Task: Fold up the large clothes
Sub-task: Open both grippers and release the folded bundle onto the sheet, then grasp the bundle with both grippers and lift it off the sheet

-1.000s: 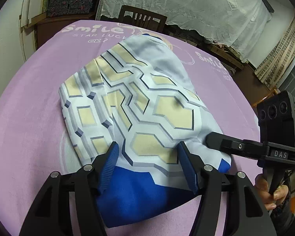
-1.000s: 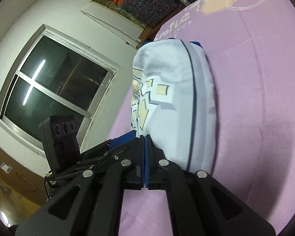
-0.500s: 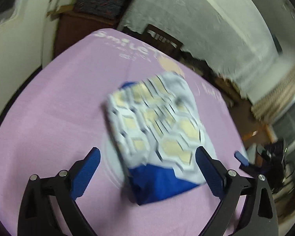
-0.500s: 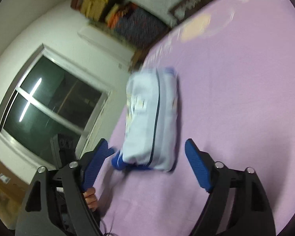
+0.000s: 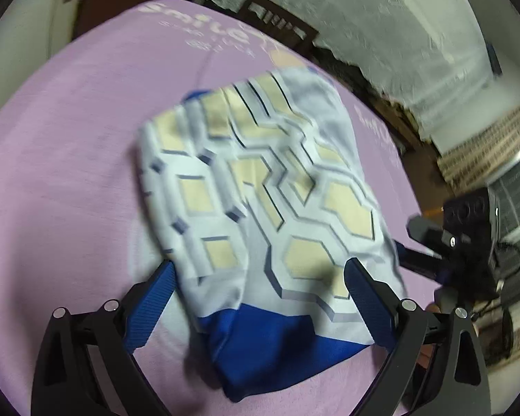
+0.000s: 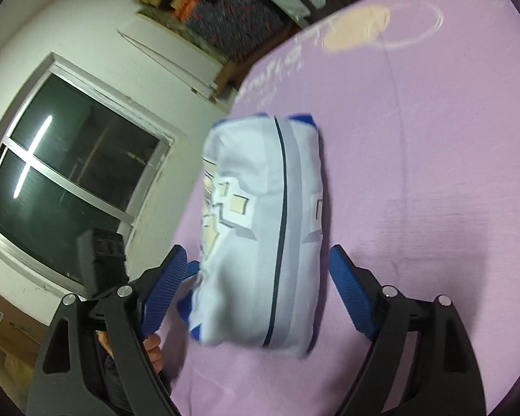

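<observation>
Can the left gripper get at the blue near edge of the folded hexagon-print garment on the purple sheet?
Probably yes. The left gripper is open, its fingers straddling the folded hexagon-print garment, nothing lying over the blue near edge. The right gripper stands off to the side.

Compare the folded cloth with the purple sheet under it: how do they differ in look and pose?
The folded cloth carries a cream-and-grey hexagon pattern with a blue edge; the purple sheet is plain apart from pale printed lettering. The cloth sits bunched into a thick bundle; the sheet lies spread flat. The cloth covers only a small part of the sheet. Both are fabric.
</observation>
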Tool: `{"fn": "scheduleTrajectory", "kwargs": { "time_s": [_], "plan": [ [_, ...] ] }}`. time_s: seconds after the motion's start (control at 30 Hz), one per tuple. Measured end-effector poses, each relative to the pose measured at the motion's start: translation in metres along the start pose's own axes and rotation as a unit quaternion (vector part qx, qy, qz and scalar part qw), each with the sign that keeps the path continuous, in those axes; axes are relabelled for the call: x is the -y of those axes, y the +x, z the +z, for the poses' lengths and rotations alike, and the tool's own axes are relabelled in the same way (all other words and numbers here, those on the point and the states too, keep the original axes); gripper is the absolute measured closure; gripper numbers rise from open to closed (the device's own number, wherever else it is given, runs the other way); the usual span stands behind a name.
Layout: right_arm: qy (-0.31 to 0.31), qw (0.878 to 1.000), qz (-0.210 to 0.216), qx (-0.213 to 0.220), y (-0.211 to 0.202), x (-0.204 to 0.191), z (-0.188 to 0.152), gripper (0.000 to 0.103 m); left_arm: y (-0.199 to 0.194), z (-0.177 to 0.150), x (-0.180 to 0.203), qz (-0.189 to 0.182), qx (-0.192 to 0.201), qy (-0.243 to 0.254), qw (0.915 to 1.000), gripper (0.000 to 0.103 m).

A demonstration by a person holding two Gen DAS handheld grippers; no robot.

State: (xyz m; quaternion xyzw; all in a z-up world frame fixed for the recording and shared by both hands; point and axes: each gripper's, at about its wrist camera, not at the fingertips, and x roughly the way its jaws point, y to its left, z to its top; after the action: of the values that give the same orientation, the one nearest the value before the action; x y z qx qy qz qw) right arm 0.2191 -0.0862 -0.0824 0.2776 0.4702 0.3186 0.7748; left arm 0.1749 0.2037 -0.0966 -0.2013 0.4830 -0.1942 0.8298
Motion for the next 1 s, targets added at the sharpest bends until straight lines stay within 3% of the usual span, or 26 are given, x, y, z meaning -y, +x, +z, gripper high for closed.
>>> {"fn": "scheduleTrajectory", "kwargs": {
  "time_s": [0.07, 0.27, 0.33, 0.37, 0.4, 0.57, 0.87, 1.0],
  "plan": [
    [0.005, 1.000, 0.004, -0.015, 0.013, 0.001, 0.000, 0.017, 0.006, 0.002, 0.007, 0.011, 0.000, 0.018, 0.9998, 0.006],
    [-0.023, 0.999, -0.015, -0.031, 0.042, -0.004, -0.006, 0.011, 0.013, 0.006, 0.005, -0.007, 0.006, 0.016, 0.9998, 0.005],
    [-0.042, 0.998, -0.024, -0.026, 0.047, -0.011, -0.008, 0.010, 0.014, 0.010, 0.002, -0.018, 0.008, 0.005, 0.9998, 0.008],
    [-0.038, 0.999, -0.018, -0.022, 0.049, -0.010, -0.008, 0.010, 0.015, 0.012, 0.004, -0.028, 0.008, 0.003, 0.9996, 0.016],
    [-0.040, 0.999, -0.015, -0.021, 0.049, -0.010, -0.008, 0.011, 0.014, 0.011, 0.005, -0.033, 0.008, 0.004, 0.9994, 0.020],
    [-0.038, 0.999, -0.011, -0.007, 0.044, -0.004, -0.015, 0.032, 0.015, 0.009, 0.015, -0.021, 0.012, 0.024, 0.9994, 0.021],
    [-0.039, 0.999, -0.010, -0.008, 0.043, -0.001, -0.013, 0.033, 0.019, 0.011, 0.008, -0.036, 0.010, 0.019, 0.9991, 0.021],
    [-0.038, 0.999, -0.008, -0.003, 0.041, -0.001, -0.015, 0.034, 0.018, 0.012, 0.011, -0.041, 0.011, 0.027, 0.9987, 0.027]
  ]
}}
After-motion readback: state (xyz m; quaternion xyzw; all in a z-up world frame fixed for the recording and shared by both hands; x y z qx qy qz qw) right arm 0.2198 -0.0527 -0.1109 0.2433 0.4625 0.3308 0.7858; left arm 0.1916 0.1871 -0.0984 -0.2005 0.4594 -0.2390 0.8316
